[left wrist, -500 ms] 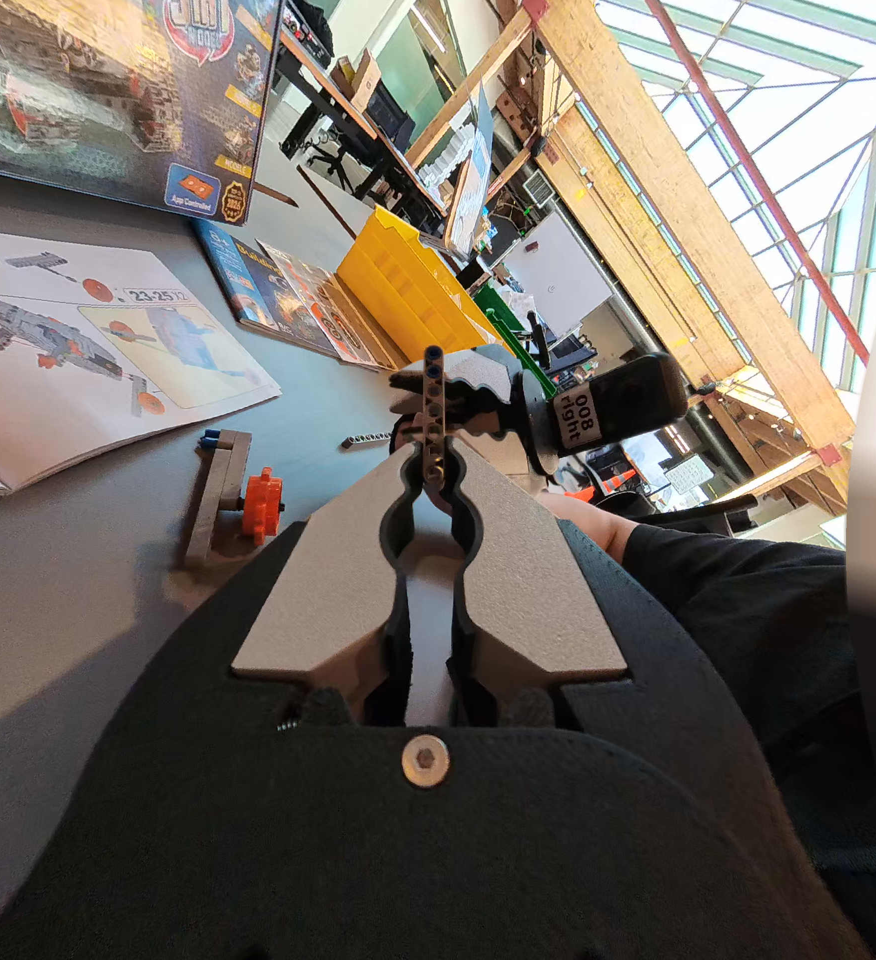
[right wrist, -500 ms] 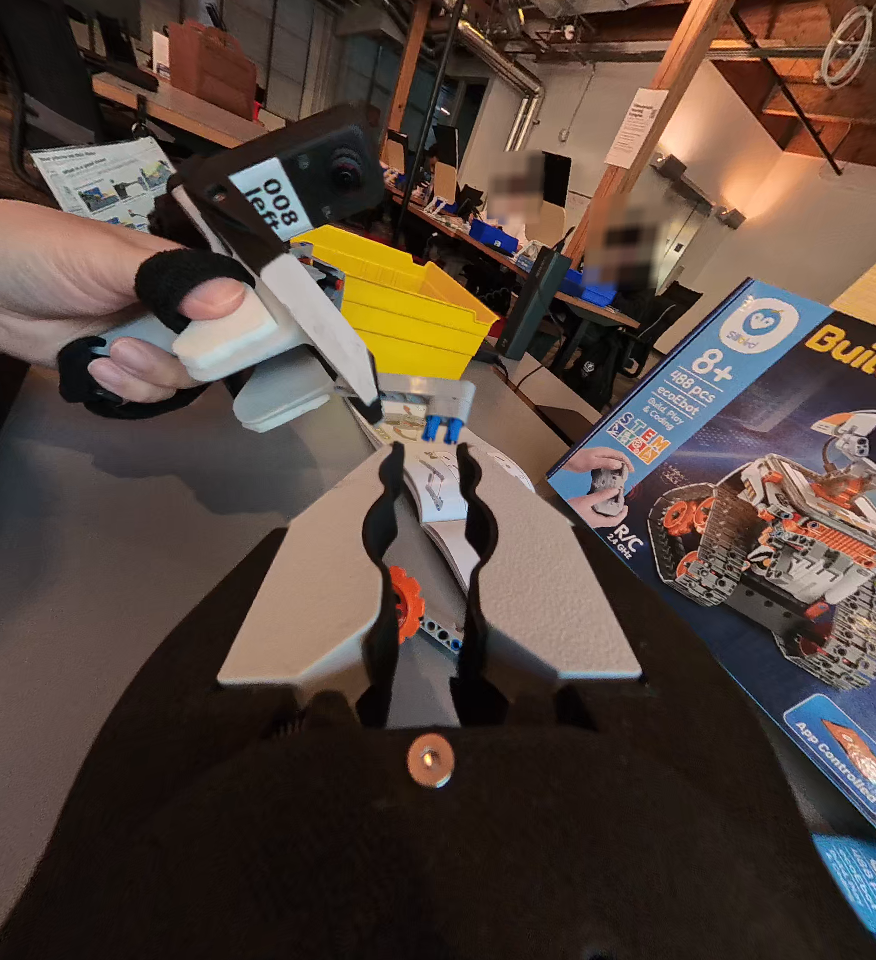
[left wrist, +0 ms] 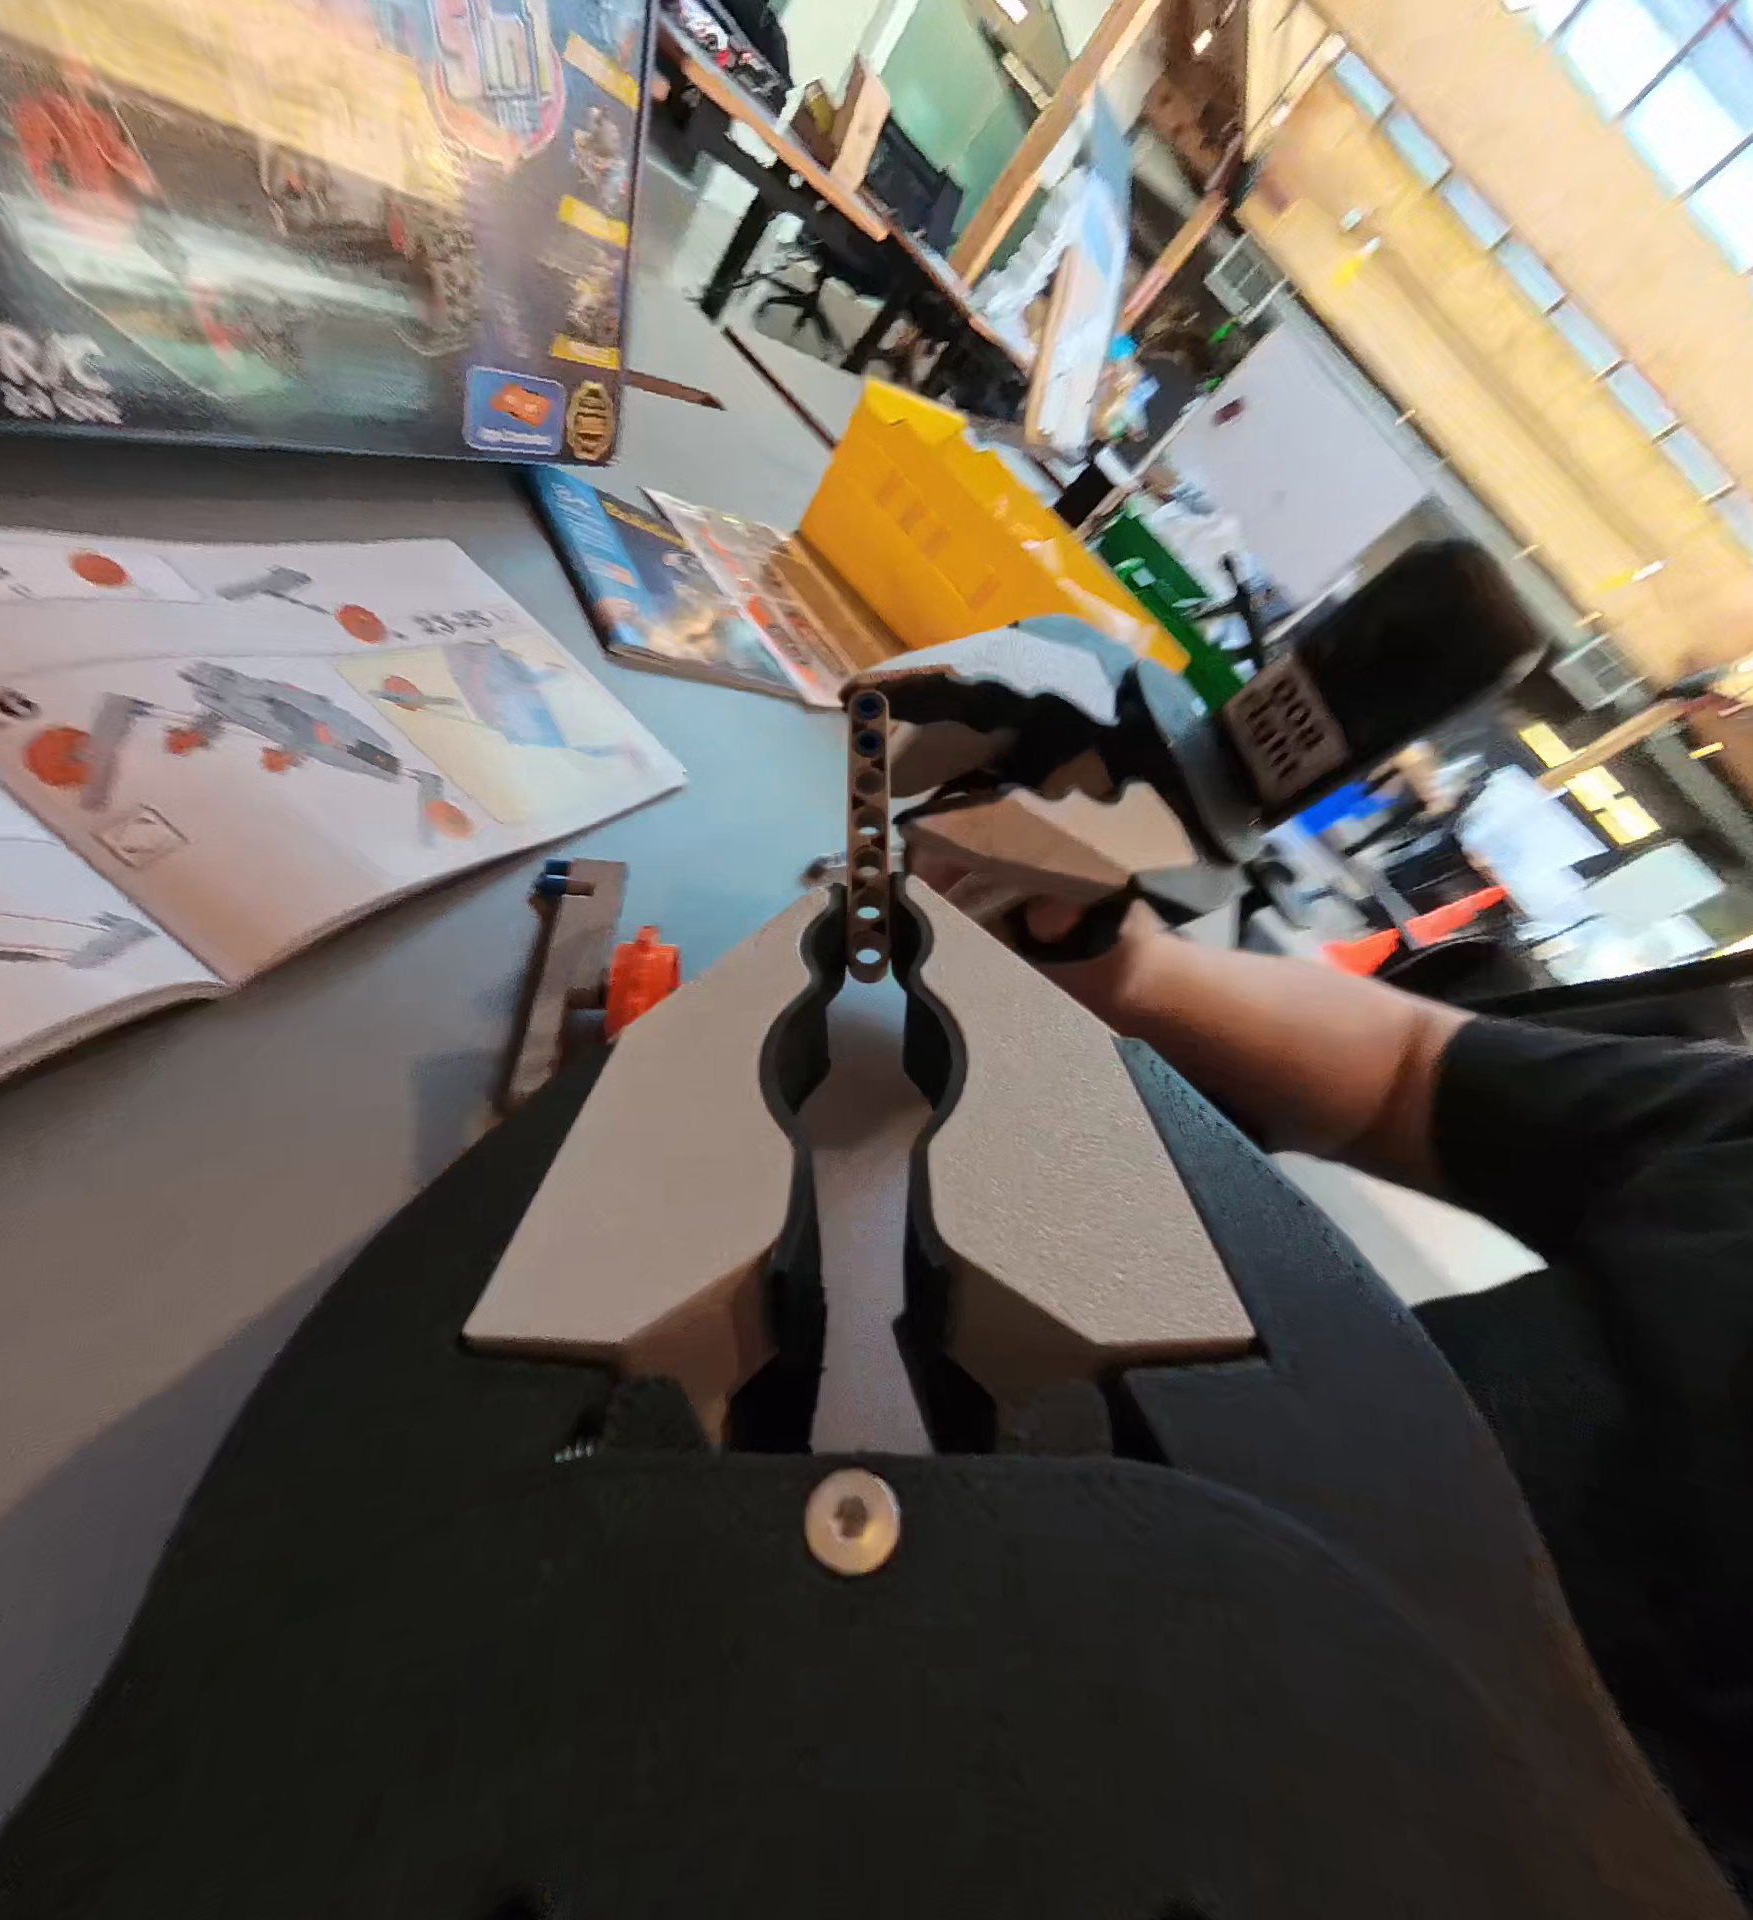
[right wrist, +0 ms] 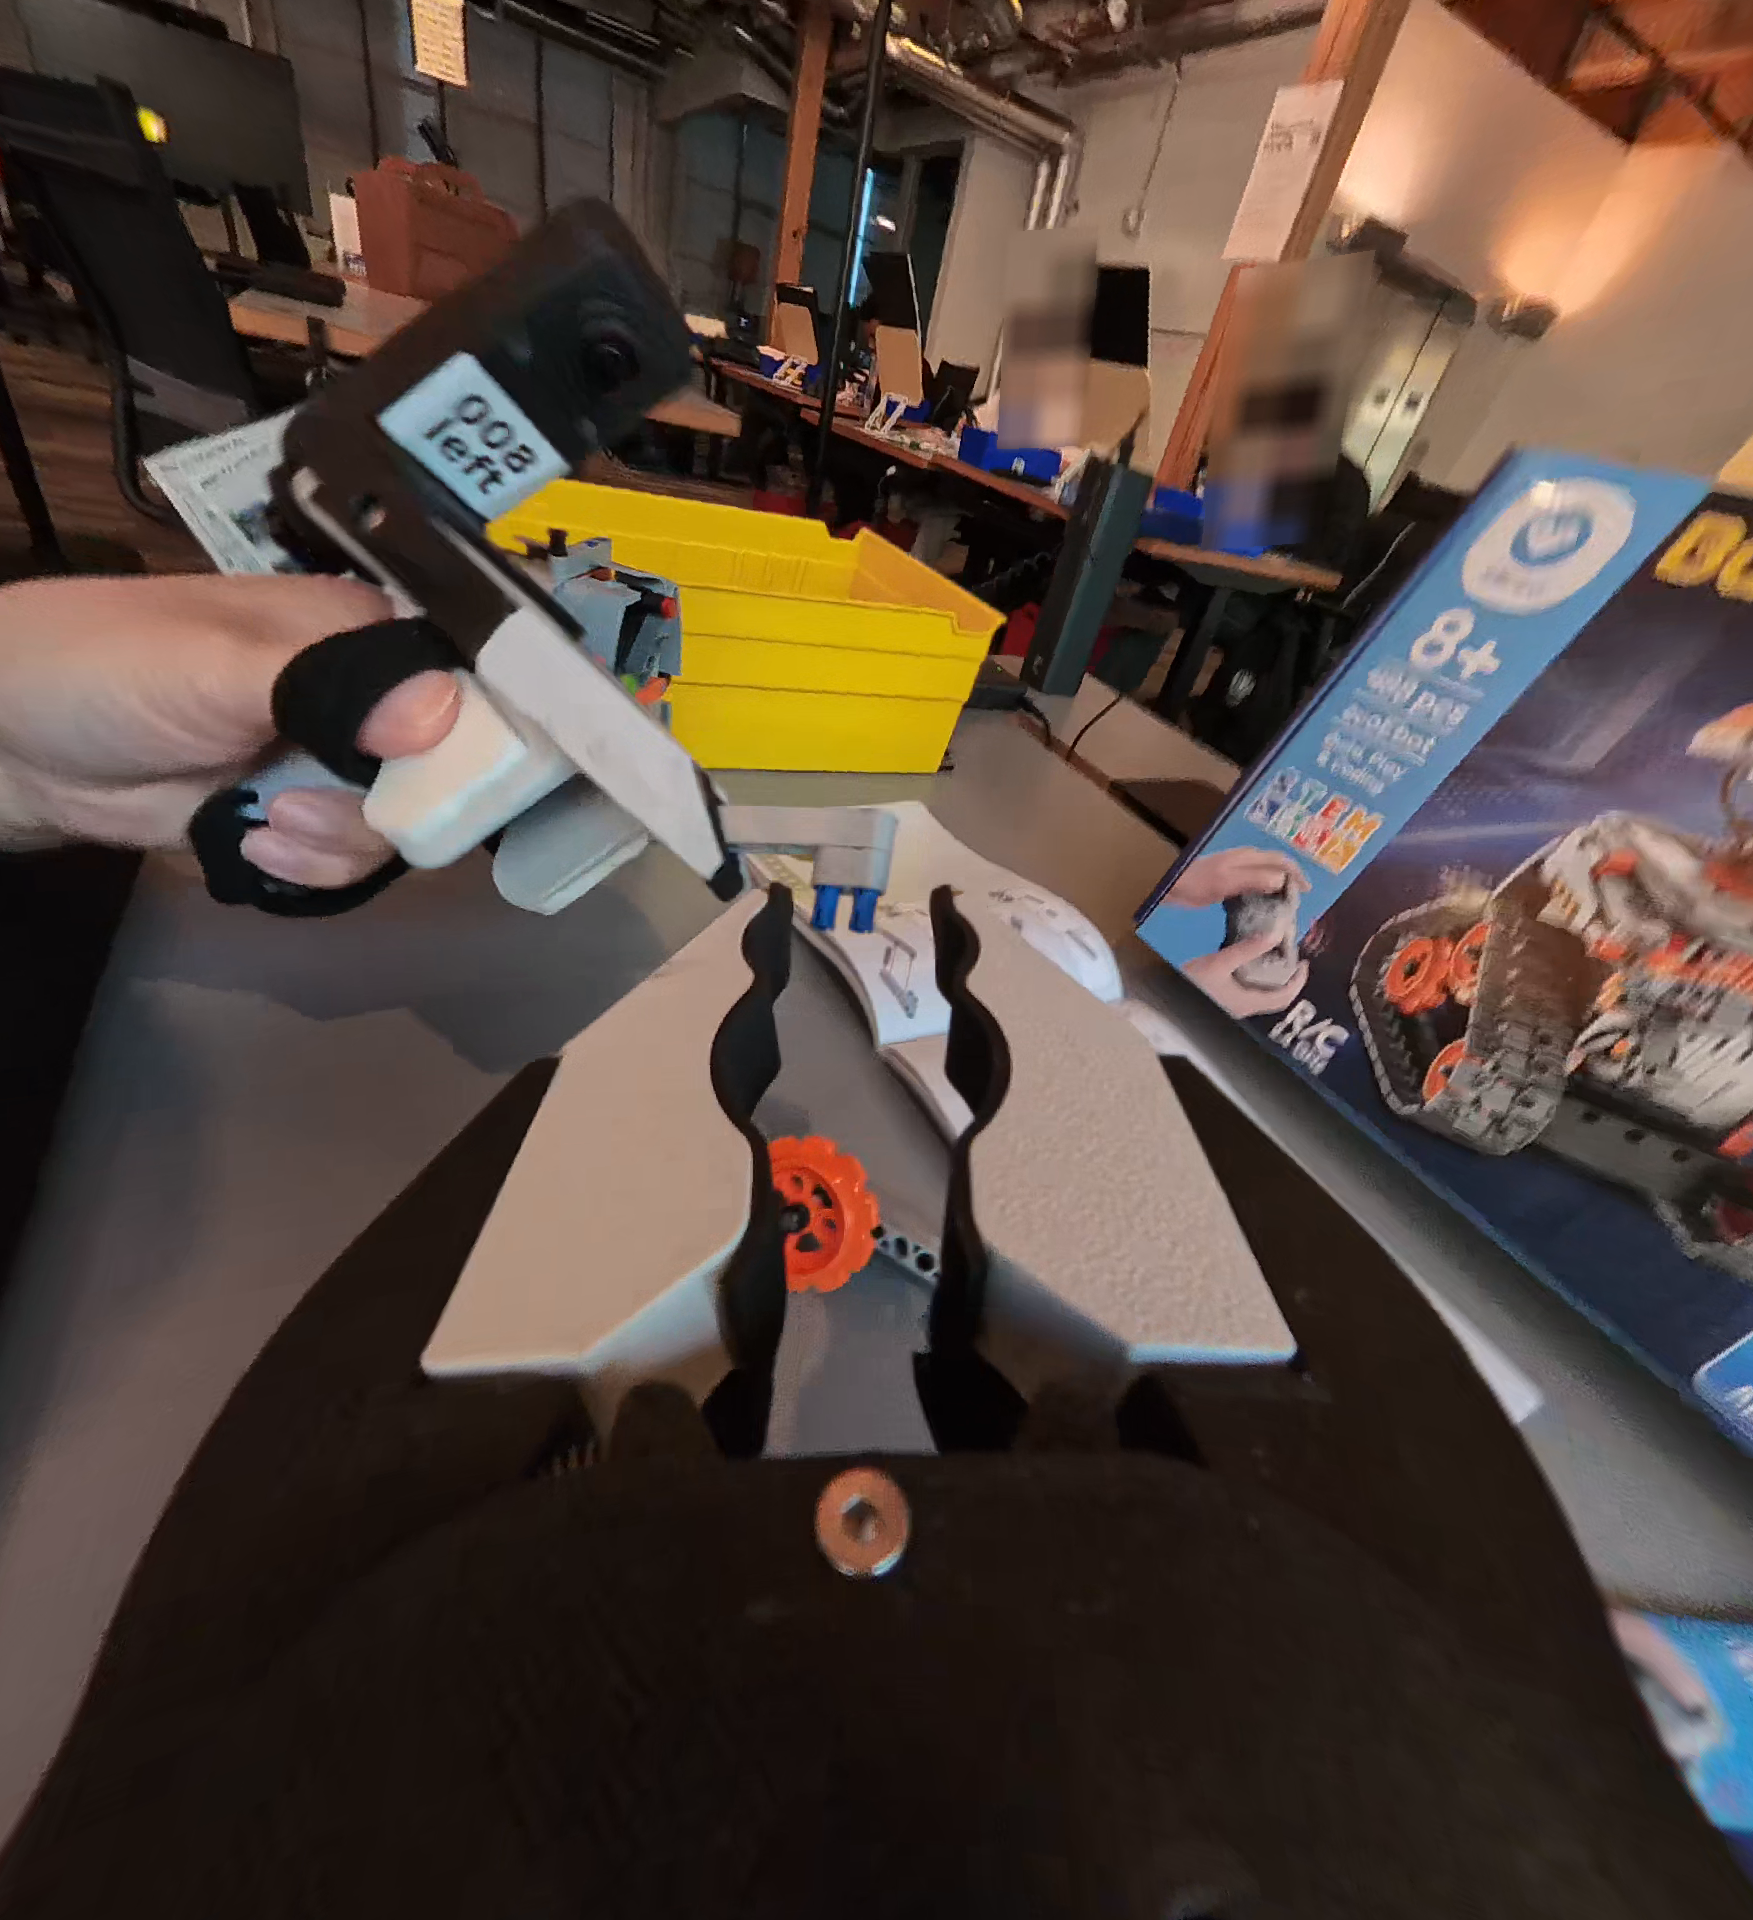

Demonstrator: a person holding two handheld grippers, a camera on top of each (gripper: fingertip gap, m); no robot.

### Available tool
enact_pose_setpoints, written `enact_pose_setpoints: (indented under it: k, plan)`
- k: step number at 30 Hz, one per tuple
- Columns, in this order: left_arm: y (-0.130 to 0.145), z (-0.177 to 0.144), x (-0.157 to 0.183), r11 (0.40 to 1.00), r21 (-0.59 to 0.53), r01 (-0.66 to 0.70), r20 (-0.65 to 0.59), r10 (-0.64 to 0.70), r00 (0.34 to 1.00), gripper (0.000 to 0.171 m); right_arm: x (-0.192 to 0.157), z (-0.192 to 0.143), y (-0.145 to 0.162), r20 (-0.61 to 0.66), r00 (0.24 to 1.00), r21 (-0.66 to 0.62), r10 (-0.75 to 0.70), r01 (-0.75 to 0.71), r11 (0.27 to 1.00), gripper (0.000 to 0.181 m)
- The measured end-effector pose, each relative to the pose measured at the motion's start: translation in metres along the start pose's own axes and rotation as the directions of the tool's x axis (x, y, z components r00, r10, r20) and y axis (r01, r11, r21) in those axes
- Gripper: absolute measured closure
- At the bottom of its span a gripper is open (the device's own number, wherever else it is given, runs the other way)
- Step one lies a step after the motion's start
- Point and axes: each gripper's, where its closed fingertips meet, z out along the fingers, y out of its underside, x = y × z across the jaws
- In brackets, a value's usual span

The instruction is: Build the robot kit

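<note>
Grey tabletop [left wrist: 176, 1247] carries an open instruction booklet [left wrist: 259, 748], w/ a big blue kit box [left wrist: 280, 229] just behind it & thin manuals [left wrist: 706, 592] beyond its far corner. Near the booklet's front edge: grey beam w/ blue pins [left wrist: 565, 966], an orange gear [left wrist: 640, 977] fixed to it. Yellow bin [right wrist: 810, 644] sits well beyond the booklet, at table's far end.

Close wrist views facing, sharing yellow bin [left wrist: 945, 540].
</note>
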Motion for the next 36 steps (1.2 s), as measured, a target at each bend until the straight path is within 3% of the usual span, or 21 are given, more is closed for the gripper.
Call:
enact_pose_setpoints:
  k: [3,6,8,10,14,20,22,24,27,30,32,36]
  plan:
    - [0.0,-0.001,-0.009,0.965,-0.063,-0.255,0.198,0.262,0.944,0.167,0.003,0.001,0.006,0.045,0.95,-0.055,0.308,-0.306,0.951,0.155]
    - [-0.006,-0.003,-0.011,0.855,-0.137,-0.5,0.351,0.514,0.782,0.166,-0.003,-0.002,0.0,0.163,0.777,-0.031,0.608,-0.612,0.791,0.151]
    - [-0.006,-0.002,-0.01,0.781,-0.194,-0.594,0.398,0.616,0.68,0.166,-0.002,-0.004,-0.002,0.225,0.658,-0.018,0.718,-0.734,0.679,0.147]
    - [0.0,0.002,-0.011,0.748,-0.245,-0.617,0.396,0.658,0.64,0.166,0.0,-0.005,-0.003,0.264,0.595,-0.009,0.759,-0.786,0.619,0.146]
    - [0.006,0.006,-0.007,0.799,-0.208,-0.565,0.352,0.6,0.719,0.166,0.007,-0.007,-0.005,0.28,0.614,0.026,0.738,-0.773,0.633,0.146]
    - [0.009,0.007,-0.004,0.948,-0.1,-0.304,0.208,0.318,0.925,0.166,0.011,-0.009,-0.002,0.181,0.808,0.039,0.561,-0.576,0.817,0.148]
    - [0.007,0.005,-0.004,0.966,-0.072,-0.248,0.181,0.257,0.949,0.167,0.011,-0.009,0.002,0.148,0.861,0.015,0.487,-0.494,0.869,0.148]
    - [0.007,0.003,-0.009,0.953,-0.1,-0.285,0.222,0.301,0.928,0.166,0.012,-0.007,0.009,0.115,0.874,-0.025,0.473,-0.473,0.881,0.148]
    - [0.007,0.002,-0.016,0.885,-0.18,-0.429,0.318,0.465,0.826,0.166,0.007,-0.006,0.011,0.145,0.821,-0.044,0.551,-0.552,0.833,0.148]
    - [0.008,0.004,-0.019,0.779,-0.277,-0.562,0.389,0.626,0.676,0.166,0.004,-0.003,0.018,0.15,0.743,-0.089,0.652,-0.647,0.757,0.145]
    - [0.005,0.0,-0.024,0.668,-0.38,-0.64,0.449,0.738,0.503,0.166,0.008,-0.001,0.026,0.094,0.658,-0.09,0.747,-0.742,0.665,0.132]
    - [-0.004,-0.004,-0.019,0.357,-0.576,-0.735,0.474,0.879,0.055,0.166,-0.001,-0.001,0.021,0.176,0.403,-0.089,0.898,-0.902,0.422,0.132]
